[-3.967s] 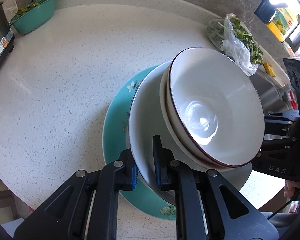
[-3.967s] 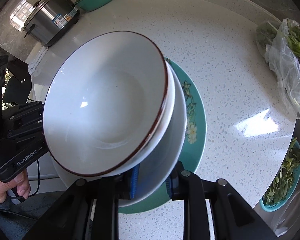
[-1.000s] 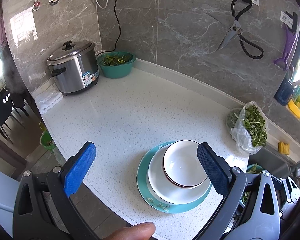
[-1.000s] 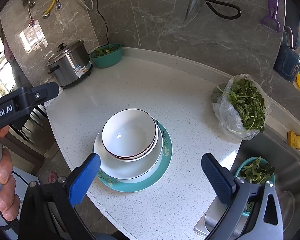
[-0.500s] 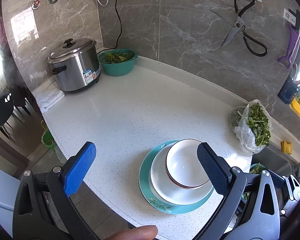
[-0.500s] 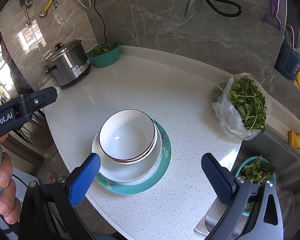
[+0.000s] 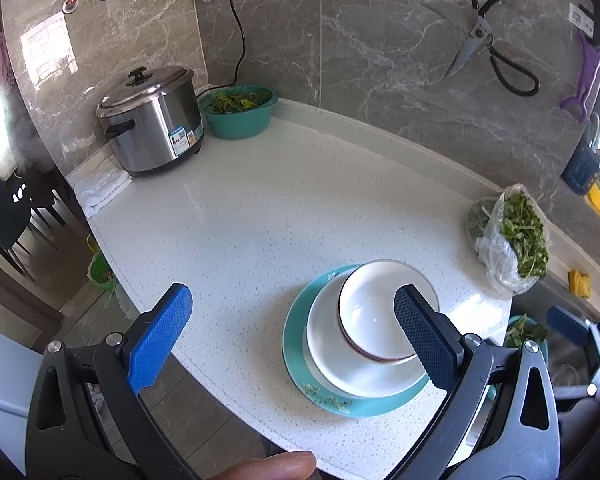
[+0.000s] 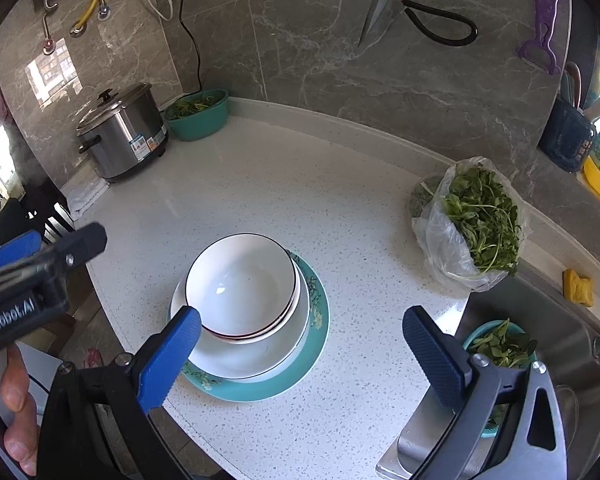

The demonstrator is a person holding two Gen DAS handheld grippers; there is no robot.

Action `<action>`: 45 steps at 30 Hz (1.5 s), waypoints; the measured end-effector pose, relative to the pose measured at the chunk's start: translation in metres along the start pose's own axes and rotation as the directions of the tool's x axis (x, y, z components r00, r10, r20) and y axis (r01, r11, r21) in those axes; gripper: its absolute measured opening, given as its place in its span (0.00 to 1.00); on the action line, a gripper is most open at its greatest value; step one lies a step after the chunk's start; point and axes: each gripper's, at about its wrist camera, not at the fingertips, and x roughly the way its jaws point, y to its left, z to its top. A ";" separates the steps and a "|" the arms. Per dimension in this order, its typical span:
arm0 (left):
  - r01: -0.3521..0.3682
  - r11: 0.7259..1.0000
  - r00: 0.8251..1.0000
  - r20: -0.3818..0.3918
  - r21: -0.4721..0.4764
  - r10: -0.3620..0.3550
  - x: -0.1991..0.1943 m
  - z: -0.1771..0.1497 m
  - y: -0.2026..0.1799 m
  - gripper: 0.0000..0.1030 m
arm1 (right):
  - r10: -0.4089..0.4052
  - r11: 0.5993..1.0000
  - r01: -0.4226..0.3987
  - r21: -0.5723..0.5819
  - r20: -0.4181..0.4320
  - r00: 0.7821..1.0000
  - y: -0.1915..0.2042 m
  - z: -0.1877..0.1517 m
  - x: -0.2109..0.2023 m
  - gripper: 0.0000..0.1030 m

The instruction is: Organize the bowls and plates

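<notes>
Left wrist view: the left gripper (image 7: 292, 328) hangs above the table edge with its blue-padded fingers (image 7: 160, 338) spread wide and nothing between them. Just beyond it sits the stack: a round teal plate with a flower pattern (image 7: 300, 364) at the bottom, a wide white shallow plate (image 7: 328, 356) on it, and 2 nested white bowls with dark rims (image 7: 374, 310) on top. The stack rests on the white speckled stone table (image 7: 260, 208), near its front edge.

The right gripper (image 8: 300, 336) is likewise spread apart and empty, held back from the same stack, which lies between it and the wall.

Judging from this, the stacking looks finished: large pieces below, small on top, all roughly centred, both grippers clear. No loose plate or bowl shows elsewhere, so little seems left beyond perhaps squaring the bowls, which sit slightly off-centre.

The right wrist view alone shows the steel sink (image 8: 560, 320) and the small teal basket of greens (image 8: 500, 344) in it clearly, and the other gripper from the side. The left wrist view shows more of the floor and chairs (image 7: 8, 216) beside the table. Both show the steel rice cooker (image 7: 152, 120) and the clear plastic bag of green herbs (image 7: 508, 240).
</notes>
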 end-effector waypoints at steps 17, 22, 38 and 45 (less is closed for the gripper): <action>-0.009 1.000 0.999 -0.035 -0.005 0.009 0.001 -0.011 0.006 1.00 | -0.023 0.999 0.021 -0.040 -0.061 0.998 0.010 0.005 0.000 1.00; -0.005 1.000 0.999 -0.042 -0.007 0.005 0.000 -0.013 0.006 1.00 | -0.024 0.999 0.021 -0.043 -0.074 0.997 0.012 0.004 0.001 1.00; 0.014 0.999 0.996 -0.090 -0.030 -0.016 0.007 -0.020 0.010 1.00 | -0.044 0.997 0.037 -0.074 -0.101 0.994 0.016 0.006 0.005 1.00; 0.018 0.999 0.995 -0.098 -0.028 -0.021 0.010 -0.020 0.010 1.00 | -0.050 0.997 0.043 -0.068 -0.103 0.993 0.015 0.005 0.005 1.00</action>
